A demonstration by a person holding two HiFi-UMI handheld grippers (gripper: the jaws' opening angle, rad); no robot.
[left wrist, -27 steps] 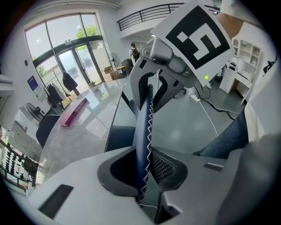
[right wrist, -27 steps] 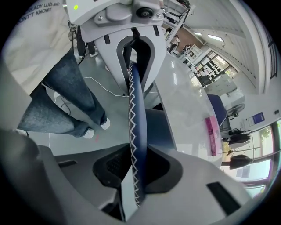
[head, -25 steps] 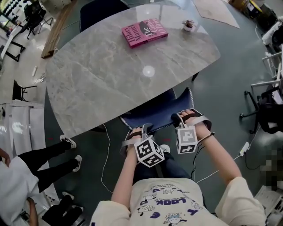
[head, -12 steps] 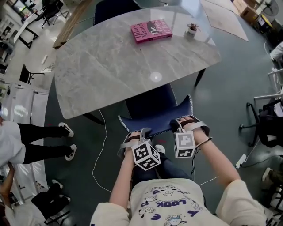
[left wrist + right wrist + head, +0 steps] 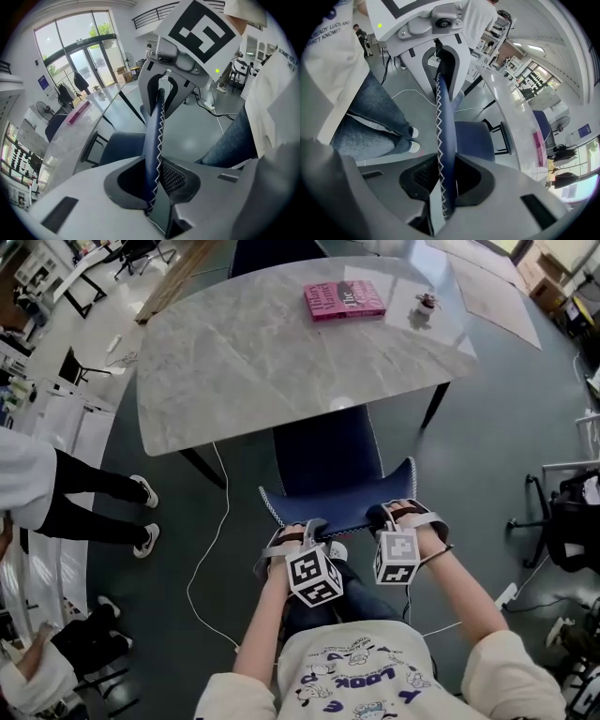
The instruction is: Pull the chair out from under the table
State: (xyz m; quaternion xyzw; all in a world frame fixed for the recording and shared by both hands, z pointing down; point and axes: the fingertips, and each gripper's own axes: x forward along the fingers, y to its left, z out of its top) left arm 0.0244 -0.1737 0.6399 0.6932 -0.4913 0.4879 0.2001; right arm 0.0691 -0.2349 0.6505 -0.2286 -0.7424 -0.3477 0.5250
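Observation:
The dark blue chair [image 5: 328, 457] with white zigzag stitching stands mostly out from under the grey marble table [image 5: 234, 352], its seat largely showing. Both grippers hold the top edge of its backrest [image 5: 342, 505]. My left gripper [image 5: 306, 532] is shut on the backrest's left part, and my right gripper [image 5: 386, 518] is shut on its right part. In the left gripper view the stitched edge [image 5: 154, 136] runs between the jaws of the left gripper [image 5: 157, 180]. The right gripper view shows the same edge [image 5: 444, 136] clamped in the right gripper [image 5: 443, 187].
A pink book [image 5: 344, 300] and a small pot [image 5: 427, 304] lie on the table's far side. A person's legs [image 5: 94, 502] stand at the left. A white cable [image 5: 208, 554] crosses the floor. An office chair [image 5: 567, 512] is at the right, and another blue chair [image 5: 272, 254] beyond the table.
The chair has slid out from under the table toward me, with both grippers still shut on its backrest. More of the seat shows now.

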